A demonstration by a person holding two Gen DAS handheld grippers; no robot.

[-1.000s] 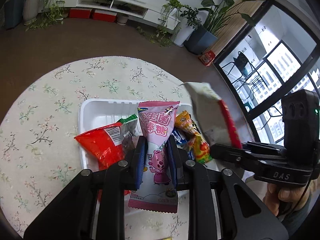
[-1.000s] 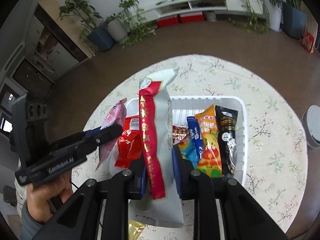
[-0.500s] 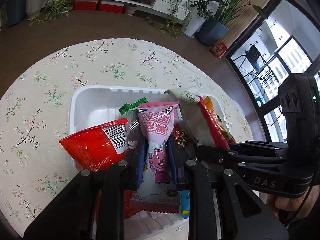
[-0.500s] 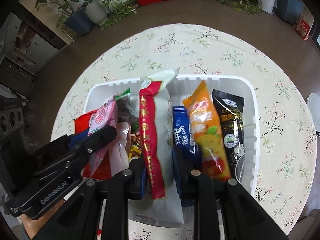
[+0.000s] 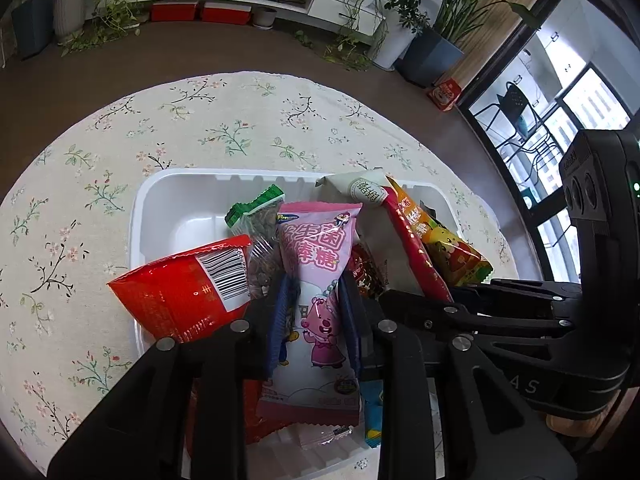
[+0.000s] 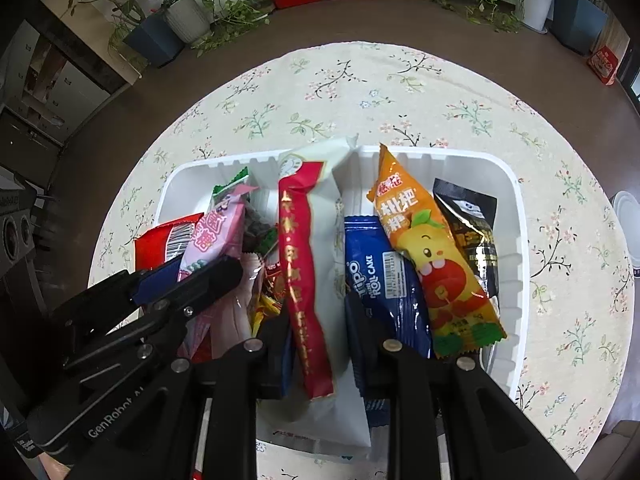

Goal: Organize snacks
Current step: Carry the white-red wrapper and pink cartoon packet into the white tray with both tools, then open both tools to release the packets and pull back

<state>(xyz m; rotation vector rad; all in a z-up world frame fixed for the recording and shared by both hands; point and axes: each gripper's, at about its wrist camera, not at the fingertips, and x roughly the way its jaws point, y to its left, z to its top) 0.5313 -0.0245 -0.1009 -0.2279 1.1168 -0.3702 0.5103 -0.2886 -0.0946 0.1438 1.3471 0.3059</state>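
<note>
We log white tray (image 6: 516,216) nearly full. Left gripper (image 5: 314,308) jaws opening around pink candy bag (image 5: 316,256); right gripper (image 6: 320,320) clamps red-white packet (image 6: 308,248). Both over tray, release left.

Blue foil snack packet (image 6: 382,276): "Tipo ROLL CAKE" in white lettering; a printed label beside it too small to read
Black plastic left gripper (image 6: 192,276): "GenRobot.AI" along its arm, last letters cut off
Black plastic right gripper (image 5: 416,300): "AS" on its body
Pink candy bag (image 5: 318,276): "Pororo" logo at top; large Chinese characters below
Red foil packet (image 5: 180,296): barcode, digits unreadable
</note>
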